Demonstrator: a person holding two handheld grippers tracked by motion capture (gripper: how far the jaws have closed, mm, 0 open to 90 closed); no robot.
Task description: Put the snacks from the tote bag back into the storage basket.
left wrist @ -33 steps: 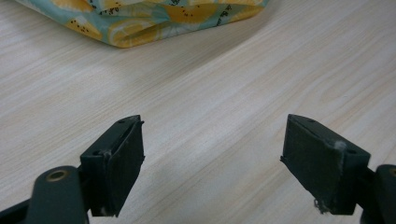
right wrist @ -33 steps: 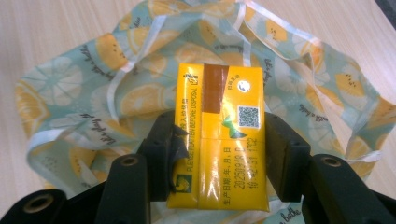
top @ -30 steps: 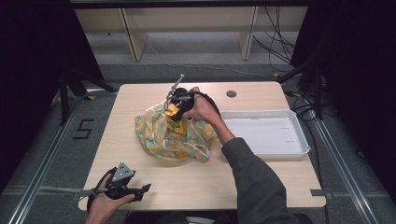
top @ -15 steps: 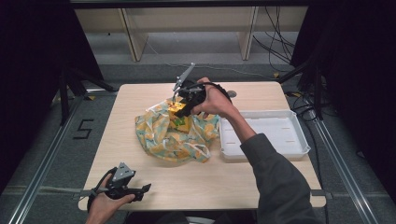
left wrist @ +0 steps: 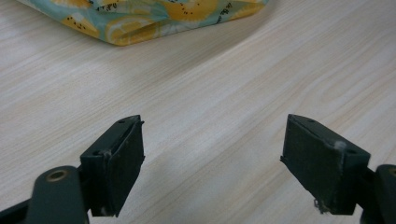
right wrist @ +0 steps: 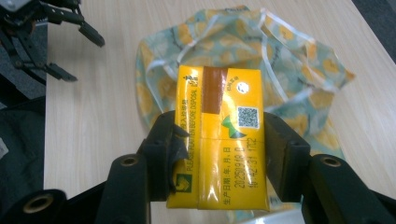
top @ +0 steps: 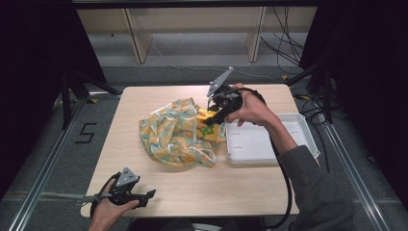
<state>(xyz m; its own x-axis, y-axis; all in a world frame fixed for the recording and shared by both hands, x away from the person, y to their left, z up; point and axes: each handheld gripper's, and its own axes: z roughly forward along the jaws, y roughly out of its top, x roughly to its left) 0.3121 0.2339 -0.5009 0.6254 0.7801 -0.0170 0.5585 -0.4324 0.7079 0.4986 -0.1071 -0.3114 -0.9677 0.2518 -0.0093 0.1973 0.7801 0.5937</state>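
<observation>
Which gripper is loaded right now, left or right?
The right gripper: its jaws are clamped on a yellow carton held above the patterned bag. The left gripper sits open over bare table, nothing between its jaws.

Table (top: pixel 159 98): light wood-grain top with rounded corners, at the centre of the high view.
Floor (top: pixel 187 53): grey, with a black "5" (top: pixel 84 133) marked at 9 o'clock from the table.
Rails (top: pixel 45 166): metal tracks run along the floor at 8 o'clock and 4 o'clock.
Shelf unit (top: pixel 139 33): pale wooden uprights at 12 o'clock.
Cables (top: pixel 281 29): dark loose wires at 1 o'clock.
Surroundings: black curtains at 9 and 3 o'clock.
Light: even, from overhead.
</observation>
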